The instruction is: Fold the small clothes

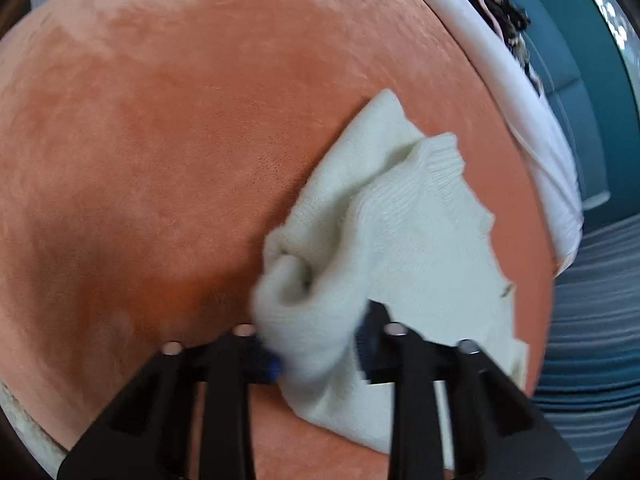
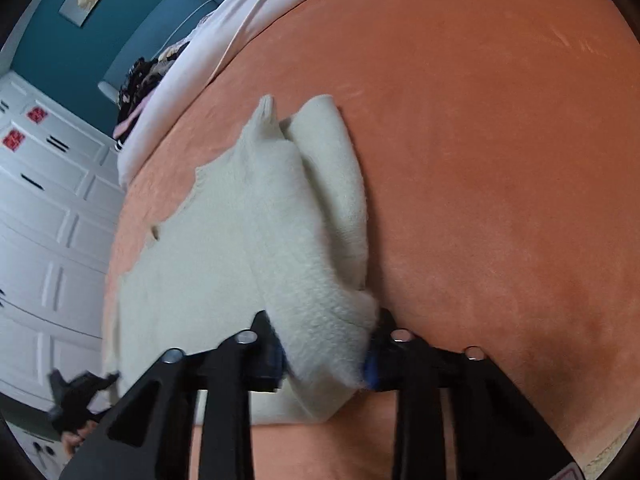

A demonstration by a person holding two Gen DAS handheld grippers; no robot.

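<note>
A small cream knit sweater (image 1: 404, 248) lies on an orange plush bedspread (image 1: 160, 140). In the left wrist view my left gripper (image 1: 320, 356) is shut on a bunched edge of the sweater, lifting it off the spread. In the right wrist view my right gripper (image 2: 326, 354) is shut on another thick fold of the same sweater (image 2: 248, 248), which drapes back from the jaws; a folded sleeve or side (image 2: 336, 184) lies alongside on the bedspread (image 2: 500, 160). The left gripper shows at the lower left of the right wrist view (image 2: 76, 396).
A white sheet (image 1: 532, 120) runs along the bed's far edge, with a heap of dark patterned clothes (image 1: 500, 12) on it. A teal wall (image 2: 52, 40) and white cabinet doors (image 2: 44, 208) stand beyond the bed. A striped grey surface (image 1: 600, 288) lies beside it.
</note>
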